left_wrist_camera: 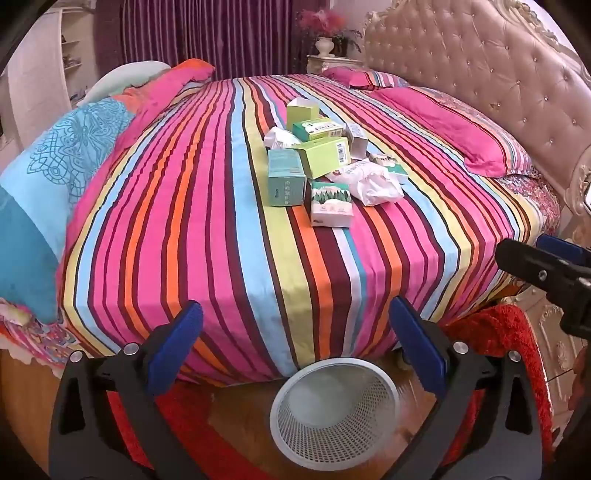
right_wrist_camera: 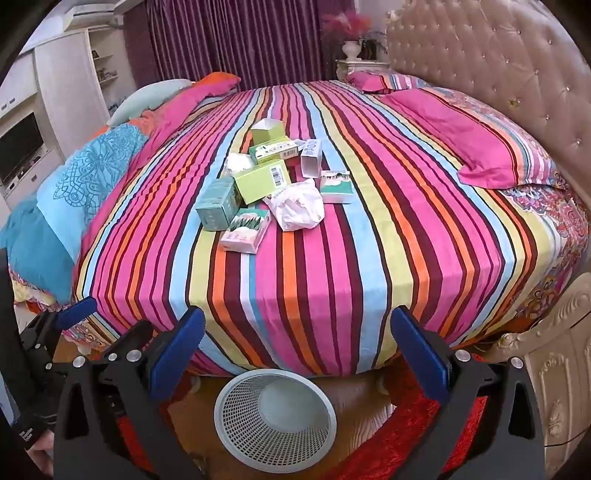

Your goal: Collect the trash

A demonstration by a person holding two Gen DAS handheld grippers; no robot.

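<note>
A wide bed with a striped cover fills the room, backed by a tufted headboard. Purple curtains hang behind. White shelving stands left; a red rug lies on the wooden floor.

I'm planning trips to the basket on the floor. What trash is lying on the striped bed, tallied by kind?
Cardboard boxes: 5
Forest-print tissue packs: 2
Crumpled white wrappers: 2
Total: 9
</note>
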